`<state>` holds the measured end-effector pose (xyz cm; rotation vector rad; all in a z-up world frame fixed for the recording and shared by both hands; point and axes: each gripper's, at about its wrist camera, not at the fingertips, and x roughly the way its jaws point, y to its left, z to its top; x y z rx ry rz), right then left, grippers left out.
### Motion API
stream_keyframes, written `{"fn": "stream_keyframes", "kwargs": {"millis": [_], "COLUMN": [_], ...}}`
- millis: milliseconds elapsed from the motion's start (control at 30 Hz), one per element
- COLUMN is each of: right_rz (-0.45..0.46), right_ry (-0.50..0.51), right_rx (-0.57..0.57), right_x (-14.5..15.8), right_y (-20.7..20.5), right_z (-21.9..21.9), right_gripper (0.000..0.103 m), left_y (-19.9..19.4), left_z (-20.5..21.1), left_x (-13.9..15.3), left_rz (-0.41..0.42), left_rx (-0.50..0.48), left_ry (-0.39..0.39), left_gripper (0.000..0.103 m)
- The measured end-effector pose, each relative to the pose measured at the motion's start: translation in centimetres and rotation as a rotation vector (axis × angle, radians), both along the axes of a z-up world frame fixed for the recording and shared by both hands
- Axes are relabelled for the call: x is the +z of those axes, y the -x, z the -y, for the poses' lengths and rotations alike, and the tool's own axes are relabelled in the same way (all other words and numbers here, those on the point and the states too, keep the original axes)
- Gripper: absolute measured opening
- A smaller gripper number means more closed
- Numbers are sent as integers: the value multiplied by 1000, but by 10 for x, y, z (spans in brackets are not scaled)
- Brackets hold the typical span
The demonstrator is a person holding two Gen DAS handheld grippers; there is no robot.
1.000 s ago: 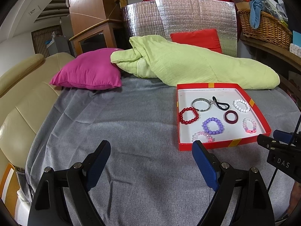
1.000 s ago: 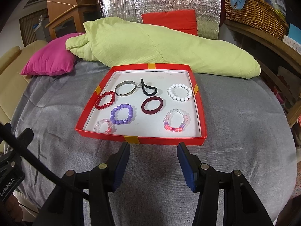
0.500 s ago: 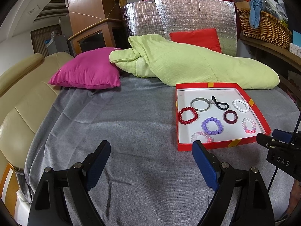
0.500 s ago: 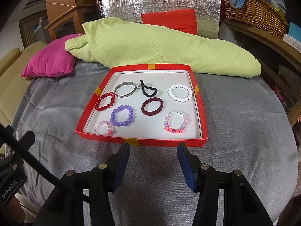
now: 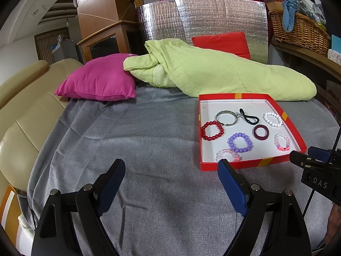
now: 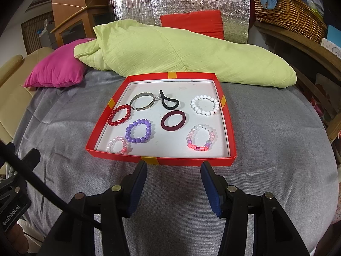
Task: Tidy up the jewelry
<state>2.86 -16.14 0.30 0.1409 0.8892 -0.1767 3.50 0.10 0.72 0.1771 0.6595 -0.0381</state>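
Note:
A shallow red tray (image 6: 162, 161) (image 5: 234, 164) with a white floor lies on the grey cloth. In it lie several bracelets: red beads (image 6: 119, 115), a silver bangle (image 6: 142, 100), a black loop (image 6: 169, 102), white beads (image 6: 205, 105), a maroon ring (image 6: 173, 120), purple beads (image 6: 138, 130), pale pink beads (image 6: 117, 145) and a pink-and-clear strand (image 6: 200, 137). My right gripper (image 6: 173, 167) stands open just short of the tray's near wall, nothing between its blue pads. My left gripper (image 5: 171, 166) is open wide over bare cloth, left of the tray's near corner.
A yellow-green quilt (image 6: 181, 51) lies behind the tray, a magenta cushion (image 5: 100, 81) to its left. A cream sofa (image 5: 23, 111) borders the cloth on the left. A wicker basket (image 6: 287, 6) sits on a wooden shelf at the right.

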Motion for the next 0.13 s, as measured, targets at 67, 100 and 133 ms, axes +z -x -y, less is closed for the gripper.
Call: {"fn": "stream_keyframes", "kwargs": {"millis": [67,100,133], "right_rz": [1,4,7], "right_ry": [-1,-7,-20], "right_rx": [-3,-9,-23], "right_x": [0,1,2], "right_y": [-1,-1,-1], "right_z": [2,5,11], "right_gripper": [56,56,56], "left_y": [-4,-9,-14], "left_z": [0,-3,-5], "left_x": [-2,-4,-6], "left_rz": [-11,-24,-38], "left_rx": [1,3,10], "left_ry": [11,20,29], "left_gripper": [89,89,89]}}
